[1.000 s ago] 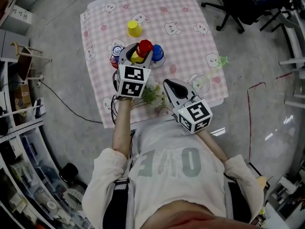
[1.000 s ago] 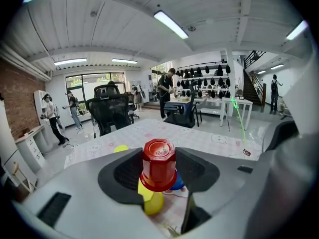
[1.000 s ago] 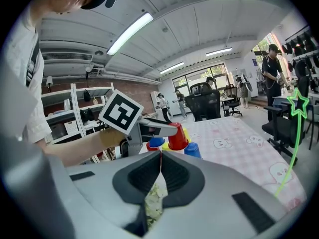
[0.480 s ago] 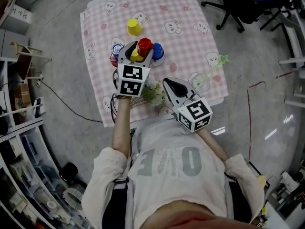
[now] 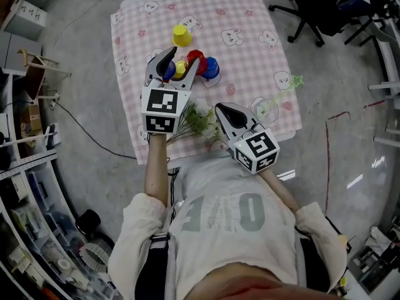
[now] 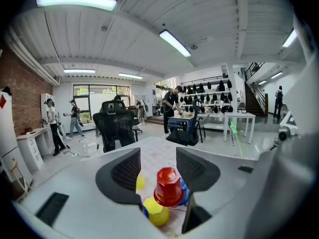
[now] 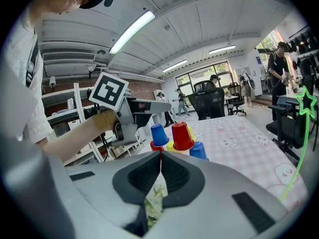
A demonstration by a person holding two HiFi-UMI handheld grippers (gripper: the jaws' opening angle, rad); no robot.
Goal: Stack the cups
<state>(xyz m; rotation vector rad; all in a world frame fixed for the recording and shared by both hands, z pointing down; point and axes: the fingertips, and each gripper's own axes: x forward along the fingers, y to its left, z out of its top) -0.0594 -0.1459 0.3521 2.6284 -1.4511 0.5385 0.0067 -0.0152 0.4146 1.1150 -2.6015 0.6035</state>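
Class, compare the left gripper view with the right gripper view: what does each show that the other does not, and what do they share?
Only the left gripper view: the left hand-held gripper seen along its own jaws, which stand apart with nothing gripped, and a staircase. Only the right gripper view: the right hand-held gripper with jaws together, plus the left one from outside, with its marker cube and the left hand holding it. Both: the red cup, a yellow cup and a blue cup next to it, on the pink checked cloth.
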